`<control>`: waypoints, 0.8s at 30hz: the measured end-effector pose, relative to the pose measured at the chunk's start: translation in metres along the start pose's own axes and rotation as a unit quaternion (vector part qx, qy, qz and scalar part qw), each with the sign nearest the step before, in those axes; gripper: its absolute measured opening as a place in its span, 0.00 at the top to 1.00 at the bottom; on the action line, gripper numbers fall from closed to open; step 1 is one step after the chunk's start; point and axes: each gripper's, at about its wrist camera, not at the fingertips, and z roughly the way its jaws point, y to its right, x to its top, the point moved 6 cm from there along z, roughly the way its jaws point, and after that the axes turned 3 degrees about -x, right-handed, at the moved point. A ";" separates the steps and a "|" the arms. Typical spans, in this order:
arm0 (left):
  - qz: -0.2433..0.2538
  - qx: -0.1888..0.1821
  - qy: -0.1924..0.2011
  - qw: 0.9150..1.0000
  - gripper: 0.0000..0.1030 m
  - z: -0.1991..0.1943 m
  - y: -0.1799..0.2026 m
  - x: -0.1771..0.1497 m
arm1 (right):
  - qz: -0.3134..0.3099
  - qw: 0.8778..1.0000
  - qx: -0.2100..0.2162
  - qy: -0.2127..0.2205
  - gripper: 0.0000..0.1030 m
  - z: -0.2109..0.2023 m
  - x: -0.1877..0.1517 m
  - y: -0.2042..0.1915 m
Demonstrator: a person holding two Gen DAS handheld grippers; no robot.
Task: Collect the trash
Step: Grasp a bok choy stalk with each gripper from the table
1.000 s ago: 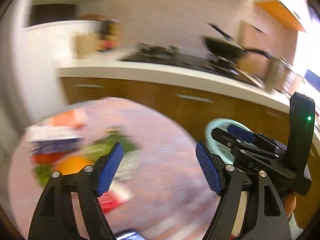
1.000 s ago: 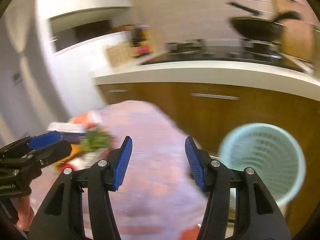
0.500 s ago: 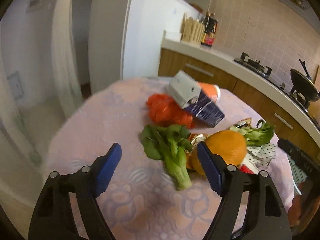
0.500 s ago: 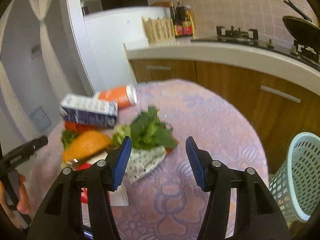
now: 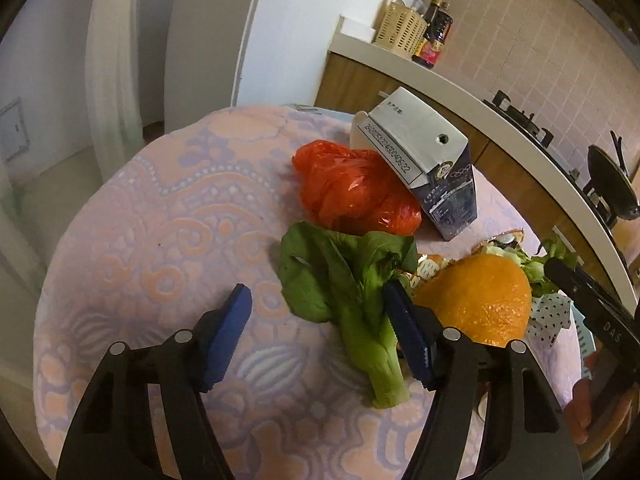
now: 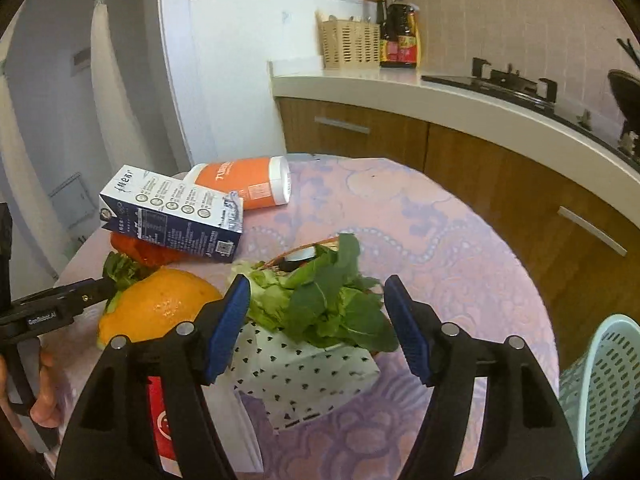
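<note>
Both grippers have swung from the counter and bin toward the trash pile since the earlier frames. Left gripper (image 5: 316,332): jaws apart and just narrowing, bok choy (image 5: 348,280) lying between them, pads not pressing it. Right gripper (image 6: 318,320): jaws just widened, open over loose greens (image 6: 332,304) on a spotted paper bag (image 6: 308,376). Orange peel (image 6: 156,308), red plastic bag (image 5: 352,192), milk carton (image 6: 172,212) and orange canister (image 6: 244,184) lie clustered on the round table's patterned pink cloth (image 5: 168,216). Mint wastebasket (image 6: 604,392) stands beside the table. Wooden cabinets (image 6: 480,168) behind it carry a white counter with a hob.
</note>
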 end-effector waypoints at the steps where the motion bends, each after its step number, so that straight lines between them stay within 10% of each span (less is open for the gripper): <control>1: 0.003 0.002 0.004 1.000 0.37 -0.001 0.002 0.000 | 0.003 1.000 0.001 -0.005 0.36 0.003 0.000 0.001; 11: 0.026 -0.022 -0.006 0.999 0.37 -0.001 0.014 -0.003 | -0.016 0.999 -0.007 -0.033 0.41 0.018 -0.004 -0.008; 16: 0.056 -0.011 -0.023 0.998 0.72 0.007 0.025 -0.010 | -0.034 0.999 0.006 -0.027 0.65 0.014 -0.007 -0.017; 24: 0.058 -0.014 0.026 0.998 0.77 -0.014 0.023 -0.007 | -0.031 0.999 0.024 0.028 0.69 -0.013 -0.004 -0.016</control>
